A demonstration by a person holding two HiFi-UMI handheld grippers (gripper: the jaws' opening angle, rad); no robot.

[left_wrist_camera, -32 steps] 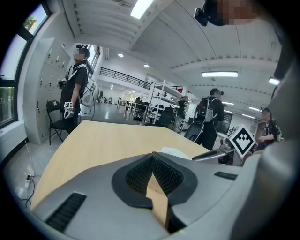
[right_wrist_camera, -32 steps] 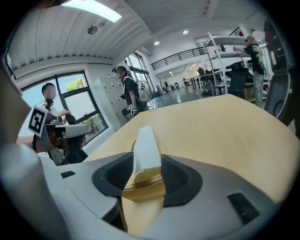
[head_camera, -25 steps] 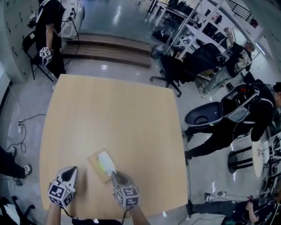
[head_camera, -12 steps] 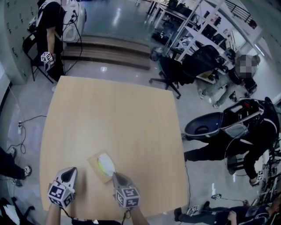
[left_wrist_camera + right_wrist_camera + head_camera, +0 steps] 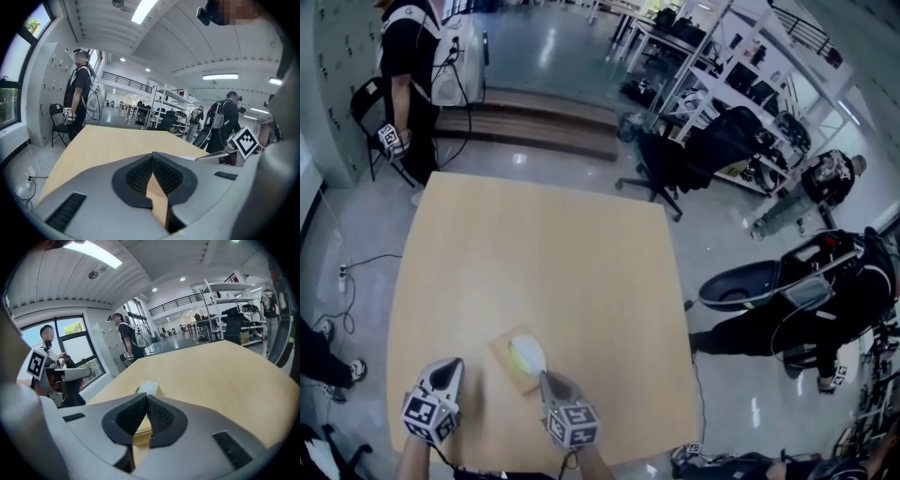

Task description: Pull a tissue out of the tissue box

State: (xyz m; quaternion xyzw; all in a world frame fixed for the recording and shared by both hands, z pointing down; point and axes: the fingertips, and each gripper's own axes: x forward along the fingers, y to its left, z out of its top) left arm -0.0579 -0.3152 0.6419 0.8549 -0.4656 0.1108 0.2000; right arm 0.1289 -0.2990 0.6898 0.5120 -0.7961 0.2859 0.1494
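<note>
One tissue box [image 5: 514, 359] lies near the 6 o'clock edge of the single wooden table [image 5: 534, 244], with one white tissue [image 5: 528, 353] standing out of its slot. There are two grippers. The right gripper [image 5: 545, 374], at the box's 5 o'clock, has its jaws pressed together, the tissue just ahead of their tips. The left gripper [image 5: 450, 365], apart at 9 o'clock, is closed on nothing. A glossy grey floor [image 5: 544, 37] surrounds the table, with one black office chair [image 5: 670, 155] at 1 o'clock and one person [image 5: 405, 56] standing at 11

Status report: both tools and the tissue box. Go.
Left tool shut, empty, left of tissue box. Right tool shut at the tissue, grip unconfirmed. Tissue not out yet. Nothing else on the table.
</note>
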